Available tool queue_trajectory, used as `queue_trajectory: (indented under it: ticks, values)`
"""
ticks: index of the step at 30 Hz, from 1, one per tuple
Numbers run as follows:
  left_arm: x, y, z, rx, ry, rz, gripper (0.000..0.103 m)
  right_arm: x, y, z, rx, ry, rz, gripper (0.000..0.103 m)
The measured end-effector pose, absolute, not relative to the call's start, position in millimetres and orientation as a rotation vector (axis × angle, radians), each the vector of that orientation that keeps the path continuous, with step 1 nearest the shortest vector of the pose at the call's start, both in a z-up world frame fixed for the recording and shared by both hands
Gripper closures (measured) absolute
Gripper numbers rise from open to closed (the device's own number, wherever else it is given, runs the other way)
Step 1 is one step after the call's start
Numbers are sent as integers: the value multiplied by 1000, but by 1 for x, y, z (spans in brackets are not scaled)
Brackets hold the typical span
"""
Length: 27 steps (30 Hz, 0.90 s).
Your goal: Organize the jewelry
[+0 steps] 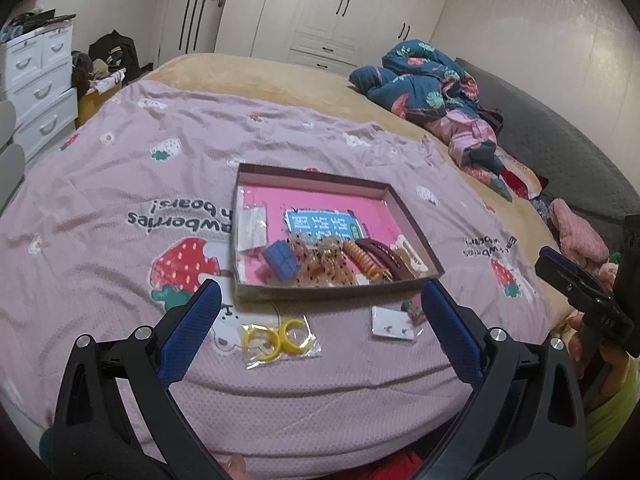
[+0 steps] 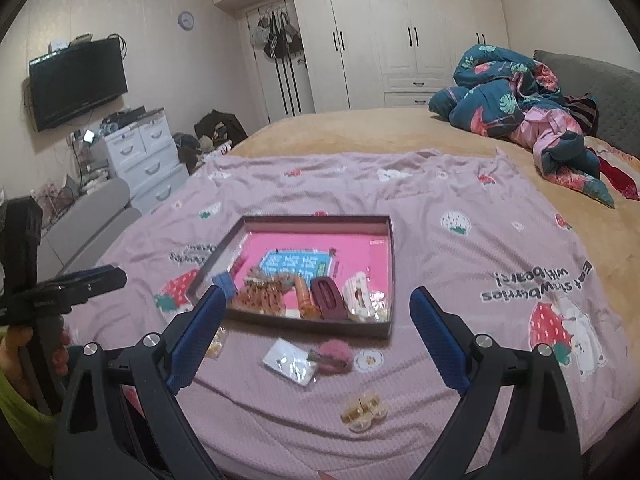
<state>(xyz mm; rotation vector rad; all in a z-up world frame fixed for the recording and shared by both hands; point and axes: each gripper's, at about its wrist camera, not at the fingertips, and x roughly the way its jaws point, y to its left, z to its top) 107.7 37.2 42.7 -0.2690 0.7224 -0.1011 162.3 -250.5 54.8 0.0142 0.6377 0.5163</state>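
While most of the hair clips and bands already lie heaped at the near end of the shallow box (image 1: 412, 220), the sorting looks only partly done: a packet of yellow rings (image 1: 280, 336), an earring card (image 2: 290, 362), a pink fuzzy clip (image 2: 334, 354) and a gold clip (image 2: 364, 410) are not yet in the box and lie on the pink bedsheet (image 1: 120, 184) before it. Left gripper (image 1: 320, 312) and right gripper (image 2: 316, 316) both hover with fingers spread wide, holding nothing

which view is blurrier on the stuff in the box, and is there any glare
Right wrist view: the items in the shallow dark-walled cardboard box are smeared and soft. Left wrist view: the same box is sharper, its blue label readable. Both: fisheye bending, glossy white wardrobe doors reflecting light.
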Motion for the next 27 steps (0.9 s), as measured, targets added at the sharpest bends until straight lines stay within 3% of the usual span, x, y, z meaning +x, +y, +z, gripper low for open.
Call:
queue_trajectory:
  ticks: [27]
  values:
    - [129, -31, -19, -142, 906, -228, 9, 157, -269, -28, -131, 824, 461, 11]
